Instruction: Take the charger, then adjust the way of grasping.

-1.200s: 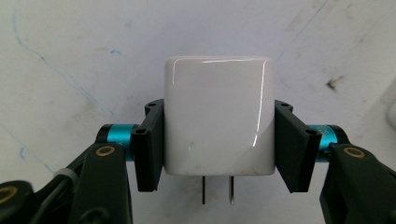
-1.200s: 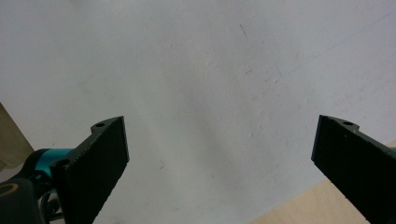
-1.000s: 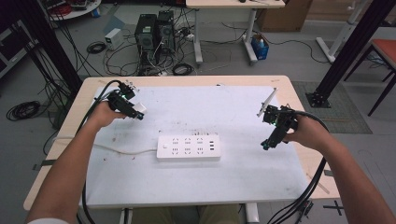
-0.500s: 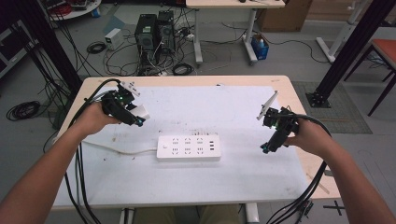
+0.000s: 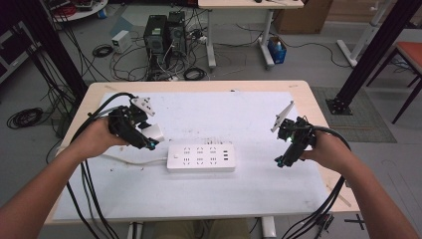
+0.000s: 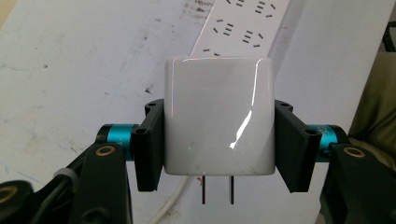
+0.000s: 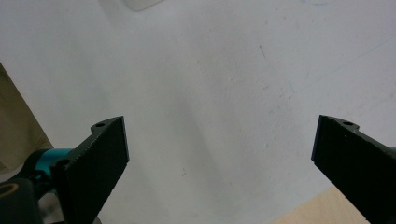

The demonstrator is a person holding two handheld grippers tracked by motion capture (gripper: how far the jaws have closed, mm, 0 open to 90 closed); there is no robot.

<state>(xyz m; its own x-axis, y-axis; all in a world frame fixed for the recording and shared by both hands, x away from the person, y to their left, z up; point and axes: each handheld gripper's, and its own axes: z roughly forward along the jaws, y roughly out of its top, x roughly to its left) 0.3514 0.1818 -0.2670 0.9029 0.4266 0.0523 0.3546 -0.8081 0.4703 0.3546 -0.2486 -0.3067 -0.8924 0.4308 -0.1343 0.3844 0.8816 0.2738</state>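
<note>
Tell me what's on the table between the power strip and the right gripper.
Nothing: in the high view, the white mat is bare between the power strip and the right gripper, whose jaws stand open and empty.

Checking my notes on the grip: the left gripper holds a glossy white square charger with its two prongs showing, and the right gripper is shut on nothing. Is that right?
Not quite. The right gripper is open, its jaws spread wide over the white table, as the right gripper view shows. The left gripper does hold the glossy white square charger, two prongs showing.

Left gripper (image 6: 218, 140) clamped; right gripper (image 7: 219, 154) jaws wide apart, seemingly hovering.
</note>
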